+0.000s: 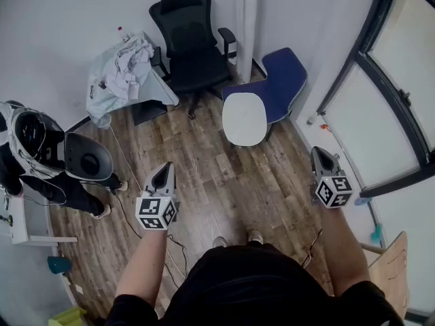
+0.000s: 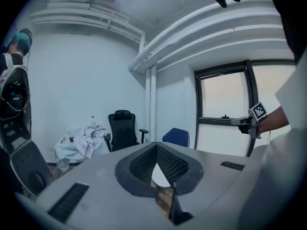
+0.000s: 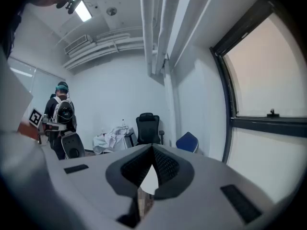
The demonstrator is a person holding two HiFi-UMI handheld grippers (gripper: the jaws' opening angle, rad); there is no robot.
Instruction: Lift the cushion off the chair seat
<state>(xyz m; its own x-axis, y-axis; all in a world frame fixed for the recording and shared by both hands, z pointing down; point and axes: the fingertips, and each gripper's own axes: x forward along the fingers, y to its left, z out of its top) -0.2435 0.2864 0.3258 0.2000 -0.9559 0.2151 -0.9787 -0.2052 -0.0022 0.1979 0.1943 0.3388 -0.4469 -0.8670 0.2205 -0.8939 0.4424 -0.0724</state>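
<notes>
A white oval cushion [image 1: 245, 117] lies on the seat of a blue chair [image 1: 285, 77] by the far wall. Both grippers hang in the air over the wooden floor, well short of the chair, pointing toward it. My left gripper [image 1: 165, 167] is to the lower left of the cushion, its jaws meeting at the tip with nothing between them. My right gripper [image 1: 318, 152] is to the lower right, shut and empty too. In the left gripper view the blue chair [image 2: 176, 136] shows just beyond the jaw tips; in the right gripper view the blue chair [image 3: 188, 141] sits right of the tips.
A black office chair [image 1: 194, 46] stands left of the blue chair, beside a low table draped in pale cloth [image 1: 126, 73]. A person with a backpack [image 1: 34, 148] stands at the left. A white pipe [image 1: 245, 19] runs up the wall; a dark-framed window [image 1: 380, 94] lines the right.
</notes>
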